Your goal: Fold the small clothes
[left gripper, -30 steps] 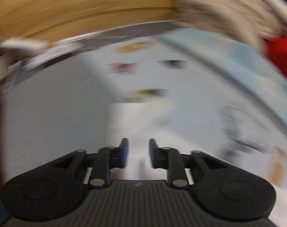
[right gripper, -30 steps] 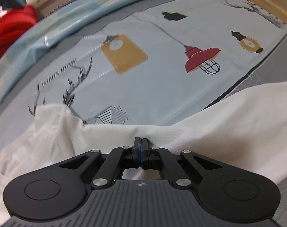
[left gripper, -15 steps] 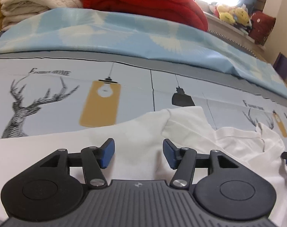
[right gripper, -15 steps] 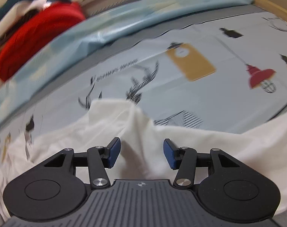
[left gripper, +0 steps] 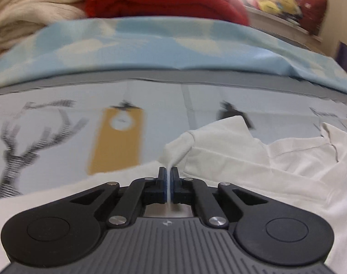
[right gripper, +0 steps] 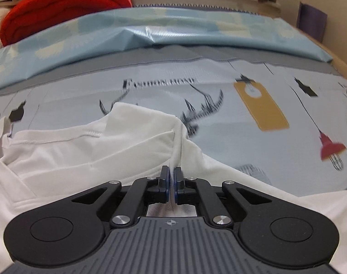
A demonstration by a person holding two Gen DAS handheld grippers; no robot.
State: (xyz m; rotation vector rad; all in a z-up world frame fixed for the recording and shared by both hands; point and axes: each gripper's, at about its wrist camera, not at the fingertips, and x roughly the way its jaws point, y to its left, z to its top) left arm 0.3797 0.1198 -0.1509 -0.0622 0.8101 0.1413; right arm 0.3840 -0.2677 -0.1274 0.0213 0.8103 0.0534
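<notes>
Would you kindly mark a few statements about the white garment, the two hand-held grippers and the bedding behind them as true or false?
1. The left hand-held gripper is shut on a pinch of the white garment. True.
2. The right hand-held gripper stands wide open above the garment. False: its jaws have just closed and pinch a ridge of the white fabric.
3. A red blanket lies folded beyond the light blue cover. True.
4. The garment is black. False: it is white.
5. The sheet under the garment is plain. False: it is printed with deer, lamps and lettering.
</notes>
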